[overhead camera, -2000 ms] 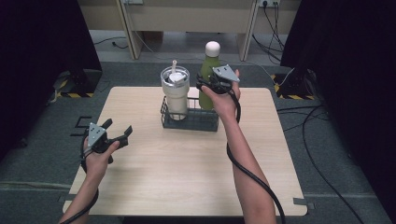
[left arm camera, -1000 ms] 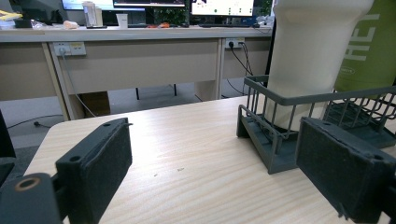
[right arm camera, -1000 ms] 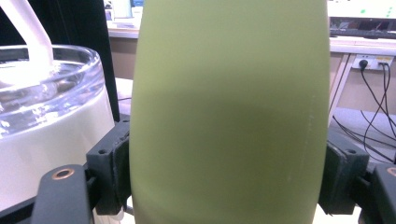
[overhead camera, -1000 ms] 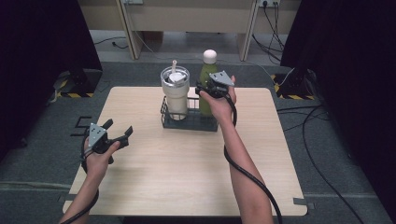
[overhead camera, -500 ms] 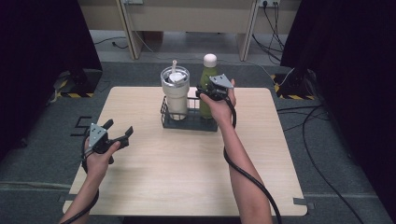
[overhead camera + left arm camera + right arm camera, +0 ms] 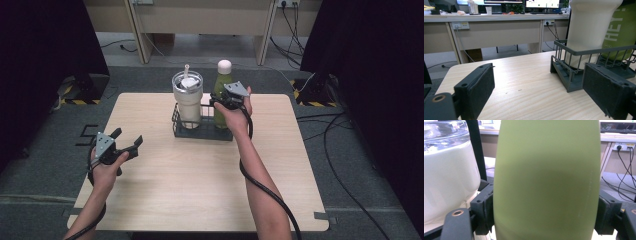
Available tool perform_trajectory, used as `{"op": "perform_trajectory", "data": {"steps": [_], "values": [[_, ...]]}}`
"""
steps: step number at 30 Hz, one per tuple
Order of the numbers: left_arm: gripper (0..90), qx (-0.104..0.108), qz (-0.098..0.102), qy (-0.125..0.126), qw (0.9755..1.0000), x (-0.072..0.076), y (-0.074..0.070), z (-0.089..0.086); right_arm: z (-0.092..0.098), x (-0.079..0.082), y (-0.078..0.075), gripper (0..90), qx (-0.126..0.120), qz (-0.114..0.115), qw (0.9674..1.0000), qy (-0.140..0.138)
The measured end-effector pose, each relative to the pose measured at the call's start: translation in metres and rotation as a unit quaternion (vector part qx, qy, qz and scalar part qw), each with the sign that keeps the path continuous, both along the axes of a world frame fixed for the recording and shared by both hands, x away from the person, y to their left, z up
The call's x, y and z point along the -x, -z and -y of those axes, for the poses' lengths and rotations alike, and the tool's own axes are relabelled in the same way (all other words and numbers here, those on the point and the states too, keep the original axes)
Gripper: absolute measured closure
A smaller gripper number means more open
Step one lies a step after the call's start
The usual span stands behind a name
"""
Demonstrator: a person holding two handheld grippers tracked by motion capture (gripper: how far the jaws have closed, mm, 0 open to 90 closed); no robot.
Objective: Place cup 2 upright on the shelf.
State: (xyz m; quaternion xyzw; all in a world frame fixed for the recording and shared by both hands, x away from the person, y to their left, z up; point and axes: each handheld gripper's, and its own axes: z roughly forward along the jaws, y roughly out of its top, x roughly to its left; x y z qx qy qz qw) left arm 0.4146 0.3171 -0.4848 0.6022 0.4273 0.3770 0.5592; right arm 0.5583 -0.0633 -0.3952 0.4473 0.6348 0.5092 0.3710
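Pale wooden table (image 6: 200, 200); dark wire basket (image 6: 200, 131) stands on it

A green bottle (image 6: 222, 89) with a white cap, a cream tumbler (image 6: 189, 102), a dark grey wire basket (image 6: 200, 131), a pale wood-grain table (image 6: 200, 175)

Matt green bottle (image 6: 546, 180), wire metal basket (image 6: 584, 51)

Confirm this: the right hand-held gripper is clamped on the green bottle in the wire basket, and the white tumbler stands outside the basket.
Wrong on the tumbler: it stands inside the wire basket, beside the green bottle, as the high view shows. The right hand-held gripper is indeed clamped on the bottle.
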Motion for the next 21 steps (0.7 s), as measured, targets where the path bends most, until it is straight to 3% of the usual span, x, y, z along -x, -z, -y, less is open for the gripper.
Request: {"op": "perform_trajectory", "data": {"steps": [14,21], "values": [[10.3,0.0,-0.001,0.001,1.0,0.0001,0.0007,0.001,0.0018,0.0063,0.0038,21.4,-0.005,0.007,1.0,-0.004],[10.5,0.002,-0.002,-0.001,1.0,0.0,0.001,-0.0003,0.0013,0.0085,0.0061,13.8,-0.004,0.005,0.9999,-0.008]]}}
